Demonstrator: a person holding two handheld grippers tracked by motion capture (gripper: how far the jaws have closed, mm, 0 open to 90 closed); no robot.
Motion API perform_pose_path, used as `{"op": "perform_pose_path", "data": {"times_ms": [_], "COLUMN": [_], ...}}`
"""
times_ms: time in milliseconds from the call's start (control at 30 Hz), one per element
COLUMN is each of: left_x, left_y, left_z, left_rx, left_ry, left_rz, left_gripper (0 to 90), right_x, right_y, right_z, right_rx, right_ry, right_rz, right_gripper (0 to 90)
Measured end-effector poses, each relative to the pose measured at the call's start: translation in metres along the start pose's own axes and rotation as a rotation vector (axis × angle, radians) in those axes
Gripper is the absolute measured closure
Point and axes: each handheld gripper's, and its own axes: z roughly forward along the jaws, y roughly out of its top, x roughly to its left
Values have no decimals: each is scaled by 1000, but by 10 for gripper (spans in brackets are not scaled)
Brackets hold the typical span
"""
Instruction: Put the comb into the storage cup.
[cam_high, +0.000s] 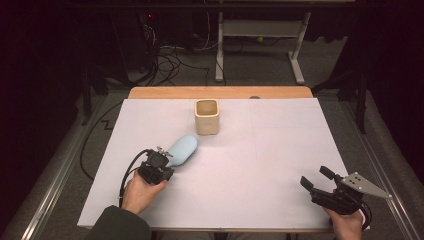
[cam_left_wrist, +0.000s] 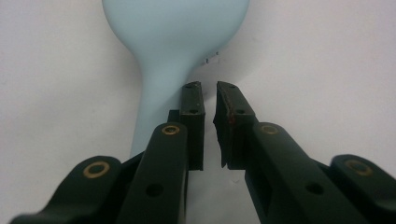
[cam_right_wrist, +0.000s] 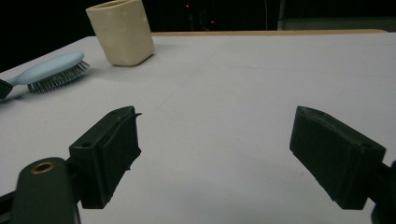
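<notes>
On the left of the high view, the left tool (cam_high: 159, 166) sits low over the white surface (cam_high: 260, 165), held in the person's left hand (cam_high: 141, 192), with its black cable looping back toward the near edge. Right at its tip lies the light blue hairbrush (cam_high: 182, 150), its rounded head pointing away toward the far side and its handle running back under the tool. In the left gripper view the jaws are drawn nearly together, a thin slit between the pads and nothing in that slit; the hairbrush (cam_left_wrist: 163, 60) handle passes just outside the left jaw, close against it (whether the two actually touch I cannot tell), and the broad head spreads out beyond the fingertips. So the tool is narrow and beside the handle, not around it.

Further along, near the far middle of the surface, a cream square cup (cam_high: 206, 116) stands upright, close to the brush head but apart from it. The right gripper view shows the hairbrush (cam_right_wrist: 51, 70) lying bristles down.

At the right, near the front corner of the surface, the right tool (cam_high: 316, 178) rests in the person's right hand (cam_high: 347, 223), well apart from the hairbrush. Its jaws stand wide with bare surface between them, grey three-cornered plate on top.
</notes>
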Motion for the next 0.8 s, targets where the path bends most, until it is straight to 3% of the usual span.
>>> {"op": "perform_pose_path", "data": {"times_ms": [367,600,800], "left_x": [-1,-5,-5], "left_y": [1,-1,0], "left_z": [0,-7,-15], "left_rx": [-2,-39,-83], "left_ry": [-10,-37,-32], "left_rz": [6,35,30], "left_gripper": [788,744,617], "right_x": [0,0,0], "right_y": [0,0,0], "right_z": [0,0,0], "right_rx": [0,1,2], "right_ry": [1,-1,0], "right_rz": [0,1,1], "right_gripper": [164,164,164]}}
